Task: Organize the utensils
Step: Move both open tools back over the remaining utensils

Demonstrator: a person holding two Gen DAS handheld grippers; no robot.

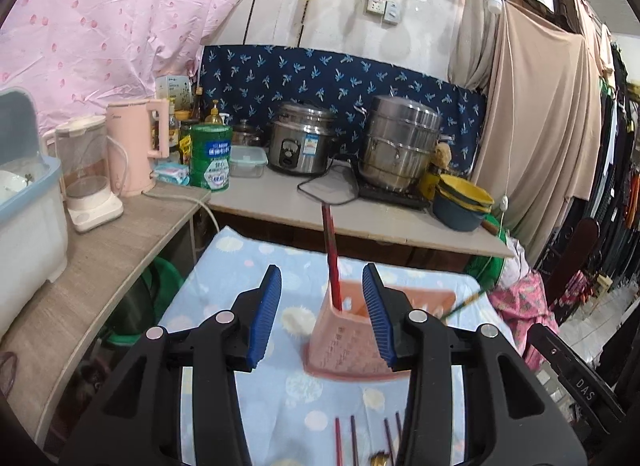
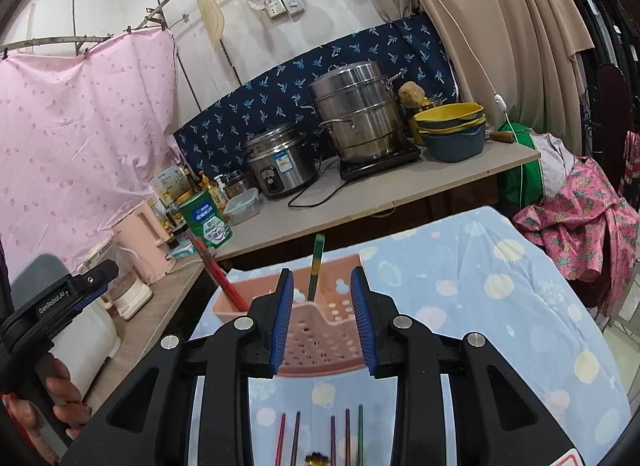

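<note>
Left wrist view: the left gripper (image 1: 322,314) is held above the table (image 1: 224,258), which is covered with a light blue spotted cloth. Its jaws stand apart with nothing between the blue pads (image 1: 266,318).

1. Holder. The pink perforated utensil holder (image 1: 344,342) stands on the cloth just ahead of the gripper. The right-hand pad overlaps its near right edge in this view; contact cannot be confirmed.
2. Contents. A pair of red chopsticks (image 1: 331,254) stands nearly upright in the left end of the holder. A green chopstick (image 1: 466,304) leans out to the right at the far end.
3. Loose items. Several loose chopsticks (image 1: 352,442) lie side by side on the cloth at the bottom edge, between the gripper arms. A small gold-coloured piece lies among them; its type cannot be determined.

Right wrist view: the right gripper (image 2: 322,322) faces the long side of the same holder (image 2: 316,340). Its jaws are apart and empty. The red chopsticks (image 2: 218,274) lean left in the left compartment. The green chopstick (image 2: 316,266) stands near the middle. More loose chopsticks (image 2: 320,442) lie in a row on the cloth below. The left gripper (image 2: 52,306) and the person's hand (image 2: 64,402) appear at the left edge.
</note>
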